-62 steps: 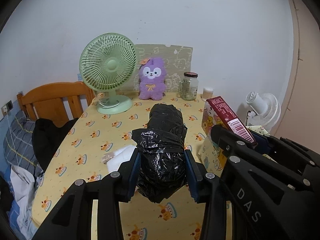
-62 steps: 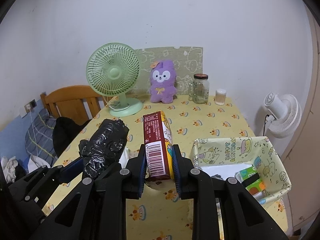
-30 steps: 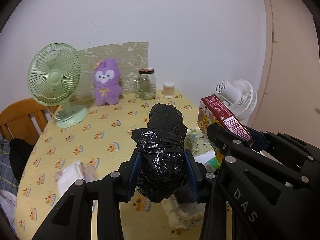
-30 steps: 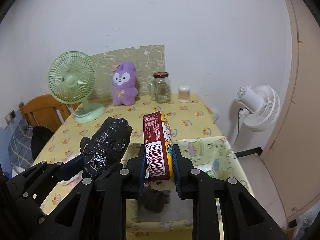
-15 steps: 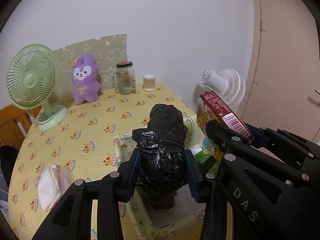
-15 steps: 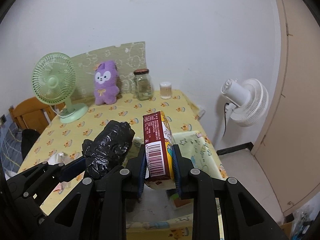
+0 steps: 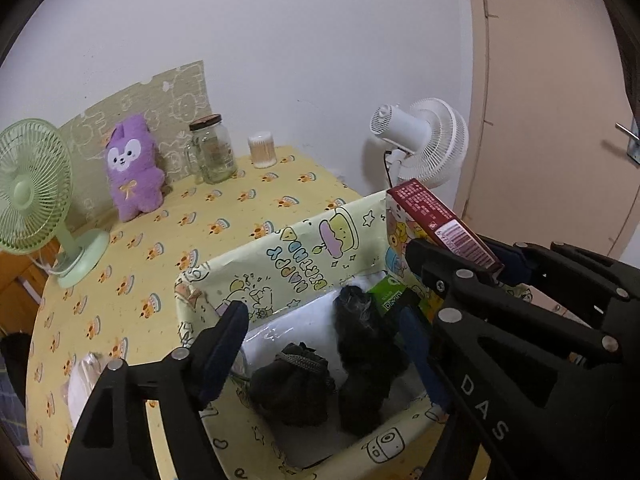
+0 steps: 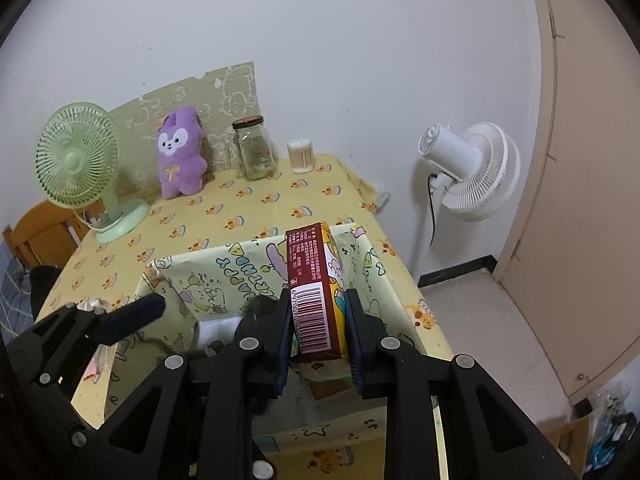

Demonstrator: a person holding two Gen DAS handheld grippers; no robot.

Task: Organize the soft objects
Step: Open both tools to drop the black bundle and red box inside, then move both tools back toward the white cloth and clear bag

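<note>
Hidden/cut off: the storage bin (image 7: 280,264) floor is mostly covered by its contents; its near wall runs out of the left wrist view at the bottom. In the right wrist view the bin's inside is largely blocked by both grippers.
Hard to make out: a dark crumpled item (image 7: 292,380) on the bin floor, kind cannot be told. A green packet (image 7: 390,300) at the far right corner is half behind the right gripper's frame. A white wrapped item (image 7: 80,384) on the table, left of the bin, is partly behind the left gripper's finger.
Left gripper (image 7: 320,344): jaws wide apart, having just been opening; pads press on nothing. It hangs over the bin.
Black bag bundle (image 7: 364,360): one; blurred, inside the bin, upright-ish between the spread jaws but clear of both pads. Whether it rests on the floor cannot be told.
Right gripper (image 8: 316,332): closed tight on the red box (image 8: 316,300), one, barcode end facing the camera, held above the bin's right side.
Table (image 8: 260,208): one, yellow printed cloth.
Fans: two; a green desk fan (image 8: 80,168) on the table, a white floor fan (image 8: 472,168) beyond the table edge.
Purple plush (image 8: 178,152): one, upright against a patterned board at the wall.
Glass jar (image 8: 254,148): one, lid on, beside the plush.
Swab pot (image 8: 301,156): one, right of the jar.
Chair (image 8: 36,232): wooden, cut off at left edge.
</note>
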